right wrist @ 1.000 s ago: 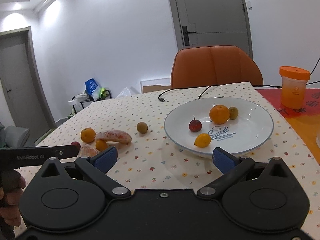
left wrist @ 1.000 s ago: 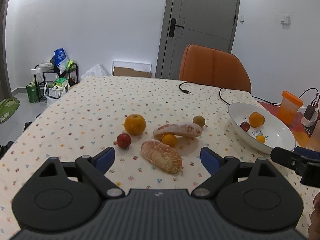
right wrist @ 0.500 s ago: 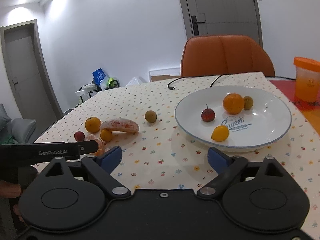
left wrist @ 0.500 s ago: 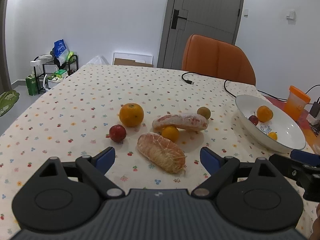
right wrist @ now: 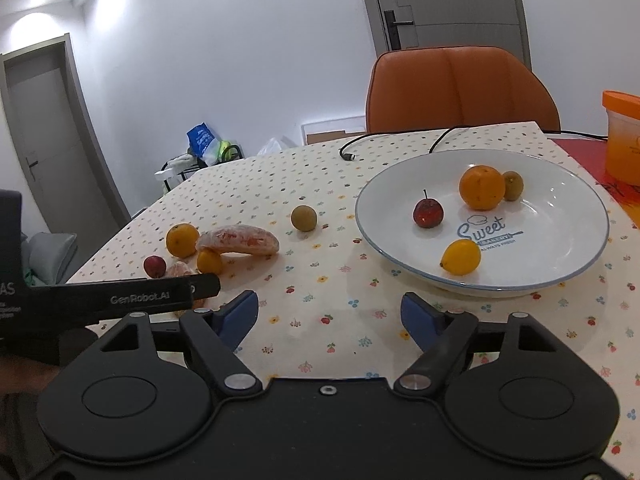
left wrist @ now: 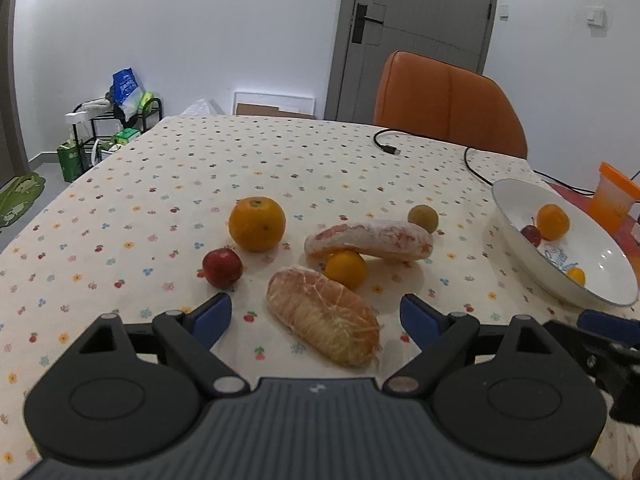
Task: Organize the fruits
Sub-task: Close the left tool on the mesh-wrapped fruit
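Observation:
My left gripper is open, its blue pads either side of a peeled pomelo segment lying on the tablecloth. Behind that segment lie a small orange fruit, a second peeled segment, a big orange, a small red fruit and a brownish-green fruit. My right gripper is open over bare cloth in front of the white plate, which holds a red fruit, an orange, a green fruit and a yellow fruit.
An orange chair stands at the far table edge, with a black cable lying on the cloth. An orange-lidded jar stands right of the plate. The left gripper's body crosses the lower left of the right wrist view.
My left gripper moved forward toward the near pomelo segment, which now sits between its pads. My right gripper shifted left and closer to the table; the plate moved right in its view.

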### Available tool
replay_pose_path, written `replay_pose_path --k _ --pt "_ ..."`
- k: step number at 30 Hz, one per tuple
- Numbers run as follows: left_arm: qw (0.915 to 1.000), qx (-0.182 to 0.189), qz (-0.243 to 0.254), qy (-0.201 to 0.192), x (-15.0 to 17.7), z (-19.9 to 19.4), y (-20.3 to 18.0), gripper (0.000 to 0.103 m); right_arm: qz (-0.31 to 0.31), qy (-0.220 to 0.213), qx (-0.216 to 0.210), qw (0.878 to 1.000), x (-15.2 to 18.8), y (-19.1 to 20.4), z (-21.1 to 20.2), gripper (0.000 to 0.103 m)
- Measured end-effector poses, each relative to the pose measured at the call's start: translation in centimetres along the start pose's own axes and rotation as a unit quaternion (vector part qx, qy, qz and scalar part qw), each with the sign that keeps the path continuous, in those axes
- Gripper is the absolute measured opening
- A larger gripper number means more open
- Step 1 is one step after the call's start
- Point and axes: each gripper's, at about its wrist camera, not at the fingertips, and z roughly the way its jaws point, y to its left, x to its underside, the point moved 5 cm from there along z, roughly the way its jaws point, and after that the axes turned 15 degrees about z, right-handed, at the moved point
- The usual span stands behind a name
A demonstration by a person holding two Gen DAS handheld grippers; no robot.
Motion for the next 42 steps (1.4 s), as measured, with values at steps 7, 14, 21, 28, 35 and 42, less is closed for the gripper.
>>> replay_pose_path --k 7,14,21,28,35,42 --pt "0.9995 -0.028 0.004 0.013 -0.3 0.6 0.8 0.089 -0.001 0.009 0.0 1.0 0.1 0.4 1.1 0.078" --pt "0.999 -0.042 -0.006 0.014 1.0 -0.8 3.2 0.086 -0.015 0.027 -0.009 0.999 0.4 2.1 2.7 0.078" --pt "0.9991 -0.036 -0.023 -0.002 1.5 -1.8 4.9 0.053 -0.026 0.033 -0.027 0.999 0.6 4.0 3.5 0.077" --pt "0.9993 -0.038 -0.007 0.001 1.2 -1.5 4.3 0.053 -0.025 0.036 -0.025 0.999 0.9 4.2 3.7 0.078" --pt "0.9993 -0.037 0.006 0.005 0.8 -1.0 3.8 0.035 -0.023 0.038 -0.023 0.999 0.7 4.1 4.0 0.078" --pt "0.9987 -0.028 -0.042 -0.007 1.4 -2.0 5.7 0.032 -0.037 0.055 -0.036 0.997 0.1 5.5 5.2 0.073"
